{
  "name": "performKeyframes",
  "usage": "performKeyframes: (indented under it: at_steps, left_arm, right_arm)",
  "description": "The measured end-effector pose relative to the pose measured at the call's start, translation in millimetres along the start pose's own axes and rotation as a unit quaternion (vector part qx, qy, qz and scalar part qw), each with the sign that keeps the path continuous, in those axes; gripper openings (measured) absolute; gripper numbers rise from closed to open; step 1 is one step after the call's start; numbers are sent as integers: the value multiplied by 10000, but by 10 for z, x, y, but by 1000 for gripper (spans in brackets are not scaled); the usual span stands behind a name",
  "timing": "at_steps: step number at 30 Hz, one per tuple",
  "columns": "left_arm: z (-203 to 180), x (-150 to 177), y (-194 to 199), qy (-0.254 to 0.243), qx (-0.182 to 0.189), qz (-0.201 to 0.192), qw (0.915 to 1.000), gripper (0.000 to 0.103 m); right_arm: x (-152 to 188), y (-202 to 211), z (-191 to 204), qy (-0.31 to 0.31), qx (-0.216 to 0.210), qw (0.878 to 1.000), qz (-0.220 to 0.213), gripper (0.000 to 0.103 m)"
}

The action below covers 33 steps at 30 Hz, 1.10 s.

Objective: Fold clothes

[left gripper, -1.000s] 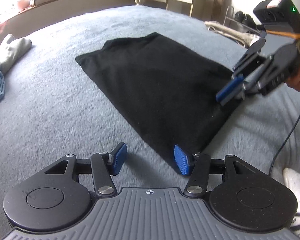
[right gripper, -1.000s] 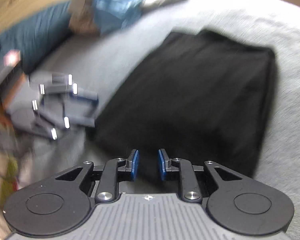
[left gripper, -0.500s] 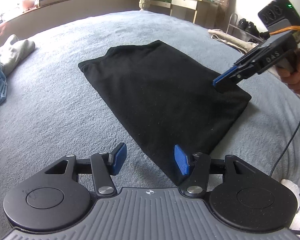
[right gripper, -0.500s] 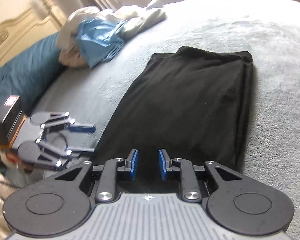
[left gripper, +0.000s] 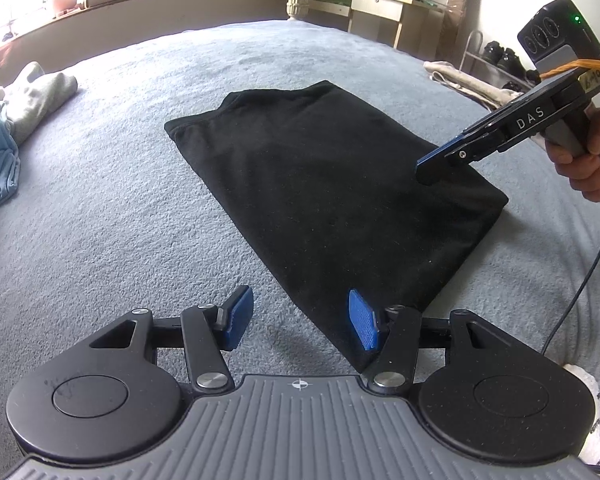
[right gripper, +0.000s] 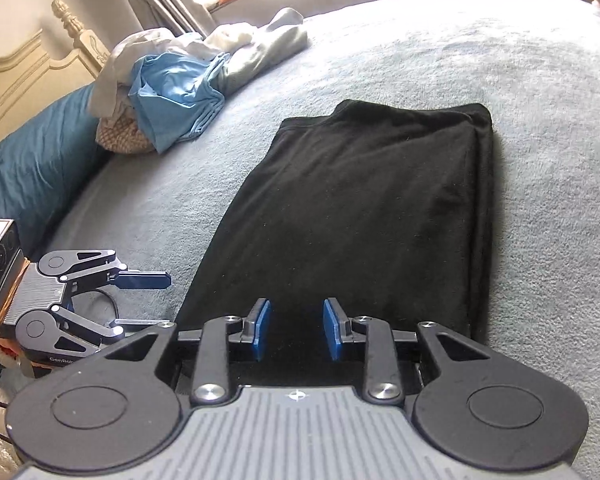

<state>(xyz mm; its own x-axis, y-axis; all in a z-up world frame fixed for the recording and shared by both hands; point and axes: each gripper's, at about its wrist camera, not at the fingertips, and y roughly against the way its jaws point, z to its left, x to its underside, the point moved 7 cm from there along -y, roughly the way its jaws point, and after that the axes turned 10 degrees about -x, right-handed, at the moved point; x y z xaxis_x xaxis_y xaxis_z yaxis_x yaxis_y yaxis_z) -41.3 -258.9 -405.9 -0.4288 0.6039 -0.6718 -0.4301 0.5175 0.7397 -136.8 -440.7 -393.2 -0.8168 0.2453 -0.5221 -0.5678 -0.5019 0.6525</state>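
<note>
Black knit, matte, faintly linty: the folded garment [left gripper: 332, 200] lies flat as a long rectangle on the bed [left gripper: 100, 200], centre of the left wrist view. Edges straight, corners soft. In the right wrist view a doubled fold runs along its edge at 3 o'clock, layers stacked there.

Bed cover is grey-blue, nubby fleece, gently domed.

Left gripper [left gripper: 300, 318]: blue ribbed pads apart, nothing between them, near corner of the garment just beside the pad at 5 o'clock.

Right gripper [right gripper: 296, 330]: pads apart over the garment's near end, nothing pinched; jaws have just been opening. From the left view it hangs at 2 o'clock, a hand [left gripper: 588, 156] on the handle.

Pile of loose clothes [right gripper: 180, 80], pale blue and cream, crumpled, at 10 o'clock in the right view. Teal pillow [right gripper: 32, 168] beside it.
</note>
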Motion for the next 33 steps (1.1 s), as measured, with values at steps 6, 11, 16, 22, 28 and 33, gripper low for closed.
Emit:
performKeyframes:
  at_steps: [6, 11, 16, 22, 28, 33]
  left_arm:
    - [5, 9, -5, 10, 4, 28, 10000, 53]
    - [-7, 7, -1, 7, 17, 35, 10000, 53]
    - [-19, 8, -9, -7, 19, 49, 10000, 53]
    - [-26, 11, -15, -10, 24, 68, 10000, 53]
    - [-31, 17, -21, -13, 32, 74, 10000, 53]
    - [-35, 17, -27, -20, 39, 79, 10000, 53]
  right_arm:
    - [20, -30, 4, -3, 37, 10000, 72, 31]
    - [32, -39, 20, 13, 7, 9999, 100, 31]
    - [60, -44, 22, -13, -3, 9999, 122, 31]
    - [58, -64, 25, -23, -30, 9999, 159, 31]
    - [74, -84, 40, -22, -37, 9998, 195, 31]
    - [70, -81, 40, -35, -19, 9998, 174, 32]
